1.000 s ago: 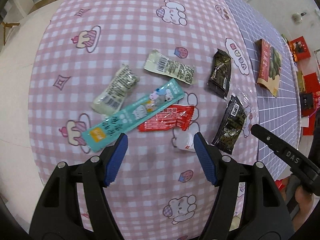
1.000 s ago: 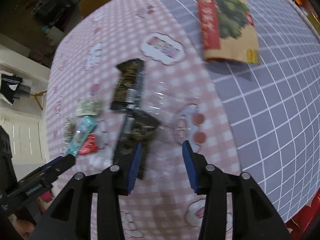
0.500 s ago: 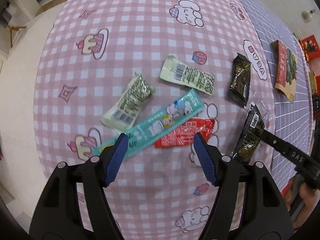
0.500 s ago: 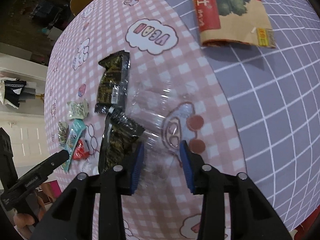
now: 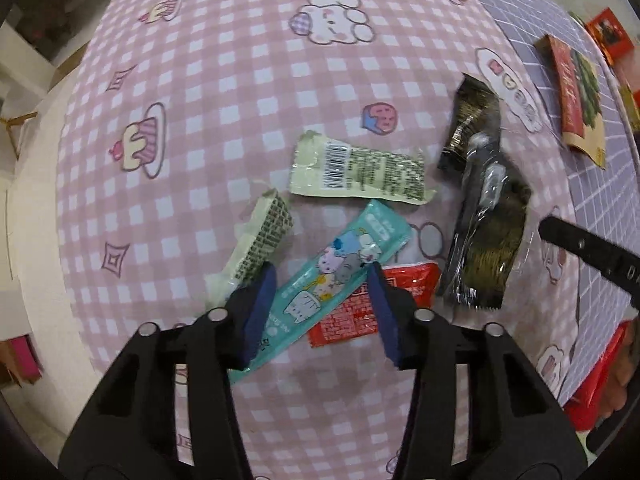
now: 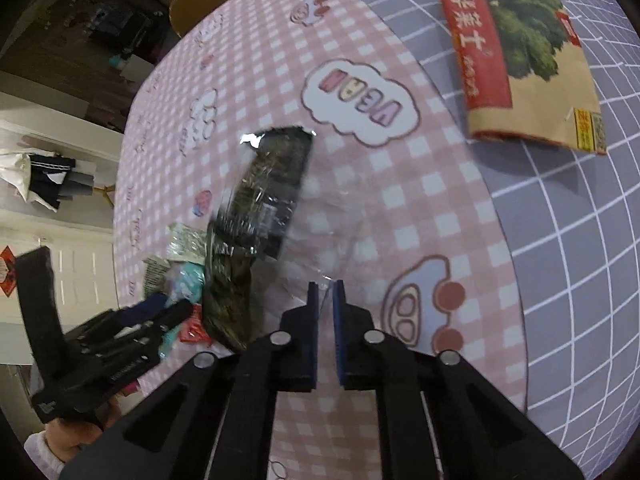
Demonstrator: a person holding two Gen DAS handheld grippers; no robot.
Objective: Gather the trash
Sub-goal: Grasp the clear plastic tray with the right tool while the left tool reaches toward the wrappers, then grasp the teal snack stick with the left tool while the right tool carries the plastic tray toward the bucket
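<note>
My left gripper (image 5: 320, 276) is open, its fingers straddling a teal cartoon wrapper (image 5: 324, 288) on the pink checked cloth. Beside it lie a red wrapper (image 5: 368, 300), a pale green barcode wrapper (image 5: 356, 172) and a small cream wrapper (image 5: 256, 244). Two dark foil wrappers (image 5: 484, 232) lie to the right. My right gripper (image 6: 325, 292) is shut on a clear plastic film (image 6: 328, 240), which lies partly over the dark foil wrappers (image 6: 256, 216).
A brown and red snack bag (image 6: 516, 52) lies on the purple grid cloth (image 6: 580, 240) to the right. The left gripper (image 6: 120, 344) shows at the lower left of the right wrist view. The table edge curves along the left.
My left gripper has moved forward and down onto the teal wrapper and narrowed its opening. My right gripper has closed on the clear film and pulled the dark wrappers closer together.
</note>
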